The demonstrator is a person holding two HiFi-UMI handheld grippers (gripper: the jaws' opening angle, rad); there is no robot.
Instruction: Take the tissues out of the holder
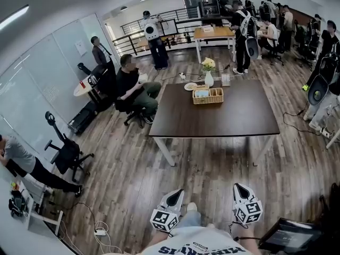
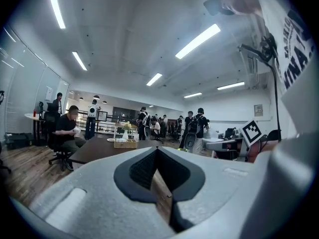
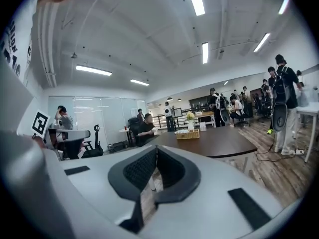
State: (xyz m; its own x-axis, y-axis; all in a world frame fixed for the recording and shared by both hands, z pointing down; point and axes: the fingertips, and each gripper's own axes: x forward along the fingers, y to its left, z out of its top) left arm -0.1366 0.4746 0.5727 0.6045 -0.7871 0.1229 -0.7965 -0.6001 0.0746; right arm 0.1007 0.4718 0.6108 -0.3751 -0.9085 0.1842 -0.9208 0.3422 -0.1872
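A wicker holder (image 1: 208, 96) with tissues (image 1: 201, 93) in it stands at the far side of the dark brown table (image 1: 234, 116), well ahead of me. Both grippers hang low at the bottom of the head view, far short of the table. My left gripper (image 1: 175, 193) is shut and holds nothing. My right gripper (image 1: 240, 187) is shut and empty as well. In the left gripper view the holder (image 2: 125, 143) shows small beyond the closed fingertips (image 2: 157, 148). The right gripper view has the holder (image 3: 187, 134) on the table (image 3: 219, 143) past its closed tips (image 3: 156, 147).
A vase of flowers (image 1: 209, 77) and a plate (image 1: 190, 86) stand behind the holder. A seated person (image 1: 133, 84) is at the table's far left corner. An office chair (image 1: 66, 153) is left, a power strip (image 1: 100, 231) lies near my feet, a screen (image 1: 289, 235) at bottom right.
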